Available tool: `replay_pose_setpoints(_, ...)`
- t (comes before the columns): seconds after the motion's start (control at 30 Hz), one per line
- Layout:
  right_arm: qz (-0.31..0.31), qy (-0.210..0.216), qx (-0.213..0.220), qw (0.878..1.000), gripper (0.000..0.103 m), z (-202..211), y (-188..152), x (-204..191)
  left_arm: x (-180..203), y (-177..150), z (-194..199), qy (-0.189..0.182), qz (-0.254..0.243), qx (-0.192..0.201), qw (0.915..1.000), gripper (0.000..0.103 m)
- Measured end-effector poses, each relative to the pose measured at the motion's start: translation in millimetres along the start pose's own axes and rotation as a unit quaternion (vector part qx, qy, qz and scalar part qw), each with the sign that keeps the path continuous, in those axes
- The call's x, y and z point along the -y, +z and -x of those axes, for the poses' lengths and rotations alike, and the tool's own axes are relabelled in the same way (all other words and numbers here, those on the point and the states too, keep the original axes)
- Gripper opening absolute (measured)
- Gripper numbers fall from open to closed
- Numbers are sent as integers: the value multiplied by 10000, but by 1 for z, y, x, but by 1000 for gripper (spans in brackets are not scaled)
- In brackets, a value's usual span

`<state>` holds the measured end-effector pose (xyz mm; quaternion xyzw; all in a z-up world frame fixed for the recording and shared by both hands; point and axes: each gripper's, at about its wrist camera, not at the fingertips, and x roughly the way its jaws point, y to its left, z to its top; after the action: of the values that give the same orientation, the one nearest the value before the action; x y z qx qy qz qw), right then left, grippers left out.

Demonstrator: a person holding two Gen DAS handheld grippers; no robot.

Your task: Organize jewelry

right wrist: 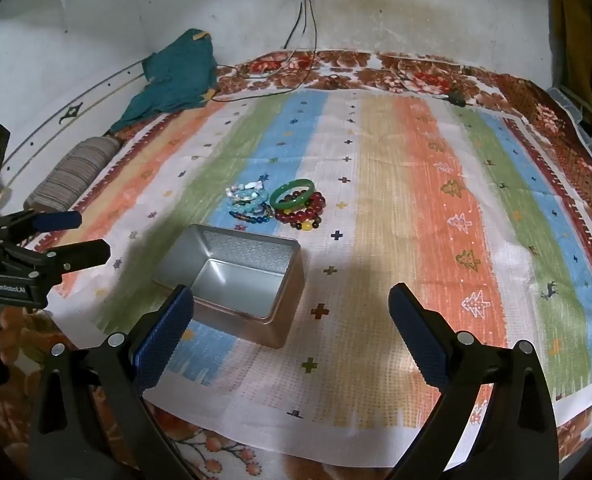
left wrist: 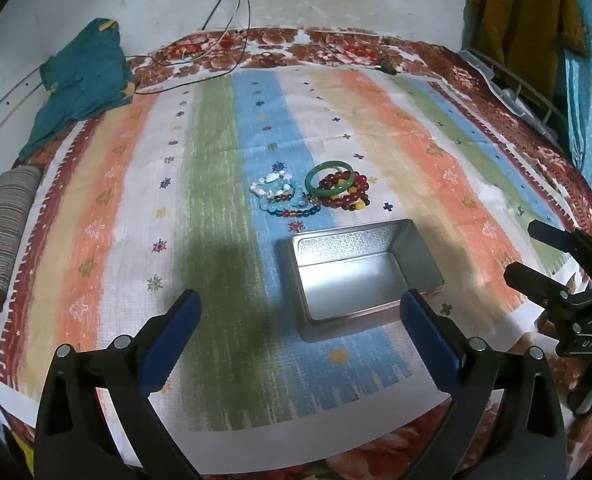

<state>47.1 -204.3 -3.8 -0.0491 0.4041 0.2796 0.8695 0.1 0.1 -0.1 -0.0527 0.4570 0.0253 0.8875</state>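
I read "GenRobot.AI" on left gripper; both it and right gripper spread wide, holding nothing, near rectangular silver metal tin.

Striped cloth mat in green, blue, cream and orange bands, dotted with small crosses and trees. Plain green jade bangle on dark red and yellow bead bracelets. Silver embossed metal tin. Teal crumpled garment.
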Motion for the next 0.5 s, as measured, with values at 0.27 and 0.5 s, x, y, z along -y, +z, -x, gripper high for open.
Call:
replay_pose_setpoints(0.27,-14,6,-3,10000,99,0,1,1,0,0,0,16,-12,2,10000,97)
replay_pose_setpoints(0.5,-1,-12,-21,10000,99,-1,0,1,0,0,2,87,-27,62,9999,97)
